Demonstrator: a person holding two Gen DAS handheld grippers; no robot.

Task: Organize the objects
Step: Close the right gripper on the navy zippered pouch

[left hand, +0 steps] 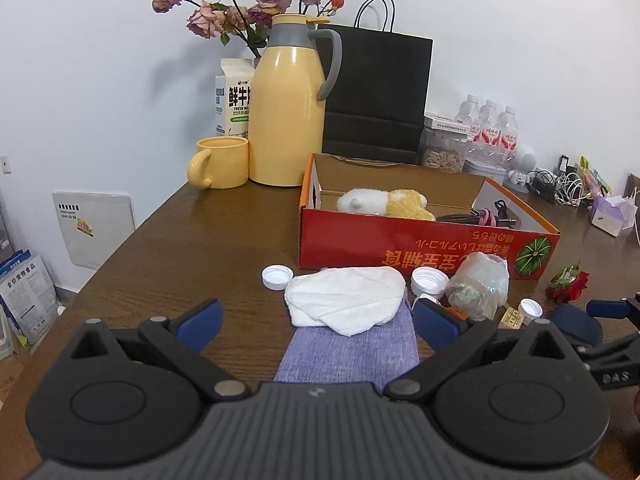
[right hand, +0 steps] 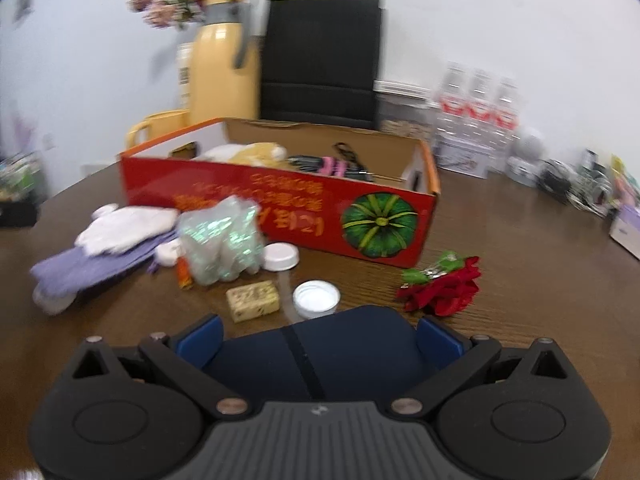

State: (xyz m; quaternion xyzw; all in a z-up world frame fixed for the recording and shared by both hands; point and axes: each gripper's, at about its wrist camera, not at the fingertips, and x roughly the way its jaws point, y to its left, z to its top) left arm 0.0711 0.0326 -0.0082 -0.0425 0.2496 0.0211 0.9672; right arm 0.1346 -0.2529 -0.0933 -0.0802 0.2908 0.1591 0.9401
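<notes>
While the left claw [left hand: 318,322] hangs wide open just above the brown wooden counter [left hand: 160,264], its blue fingers spread to either side of a purple cloth [left hand: 348,348], a crumpled white cloth [left hand: 344,298] lies on the far end of that purple one. The right claw [right hand: 318,340] is clamped on a dark navy pouch [right hand: 316,352], which fills the space between its blue fingers; whether the pouch rests on the counter cannot be told. Behind the cloths stands an open red cardboard box [left hand: 420,244] printed with a green pumpkin, and inside it lie a yellow and white plush toy [left hand: 384,202] and some dark cables with a pink piece [left hand: 486,216]. Scattered in front of the box are a white bottle cap [left hand: 276,277], a white lid [left hand: 429,280], a crinkled clear plastic bag [left hand: 478,286], a small tan block [right hand: 253,295], another white cap [right hand: 316,298] just beyond the pouch, and a red artificial rose [right hand: 442,286] to the right. At the back of the counter stand a yellow mug [left hand: 220,162], a yellow thermos jug [left hand: 290,100], a milk carton [left hand: 234,98], dried roses [left hand: 248,4], a black paper bag [left hand: 378,92] and a pack of water bottles [left hand: 490,128].
</notes>
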